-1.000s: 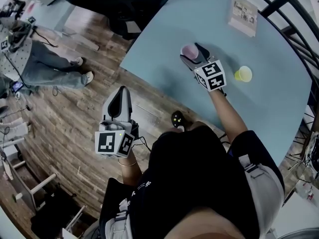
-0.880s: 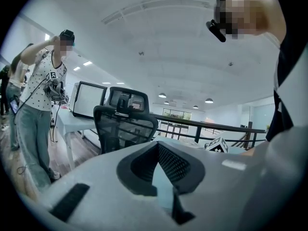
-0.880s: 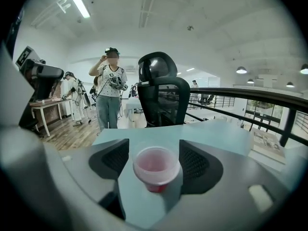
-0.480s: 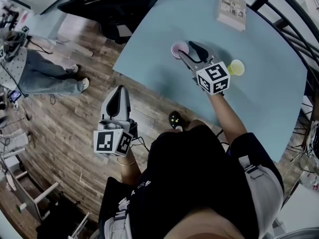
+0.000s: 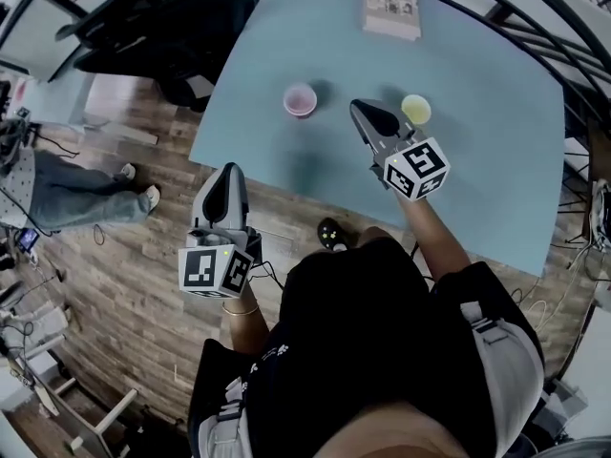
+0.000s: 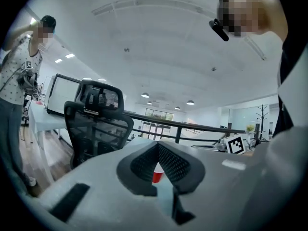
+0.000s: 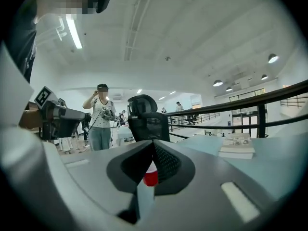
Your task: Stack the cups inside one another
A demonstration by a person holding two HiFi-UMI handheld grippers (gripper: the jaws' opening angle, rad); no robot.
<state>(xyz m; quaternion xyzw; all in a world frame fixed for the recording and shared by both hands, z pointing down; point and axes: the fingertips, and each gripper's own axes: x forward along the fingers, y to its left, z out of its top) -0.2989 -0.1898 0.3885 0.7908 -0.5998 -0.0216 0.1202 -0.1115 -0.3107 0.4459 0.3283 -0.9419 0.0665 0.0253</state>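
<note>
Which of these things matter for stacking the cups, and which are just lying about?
For the job: pink cup, yellow cup, left tongs, right tongs (jaws just closed, nothing between them).
Just lying about: book, office chair.

No writing is legible: print on the booklet (image 5: 390, 4) on the desk (image 5: 496, 160) is too small, and the cube (image 5: 216, 270) on the left gripper (image 5: 231, 172) and the cube (image 5: 417, 169) on the right gripper (image 5: 363, 109) bear only black-and-white square markers.
</note>
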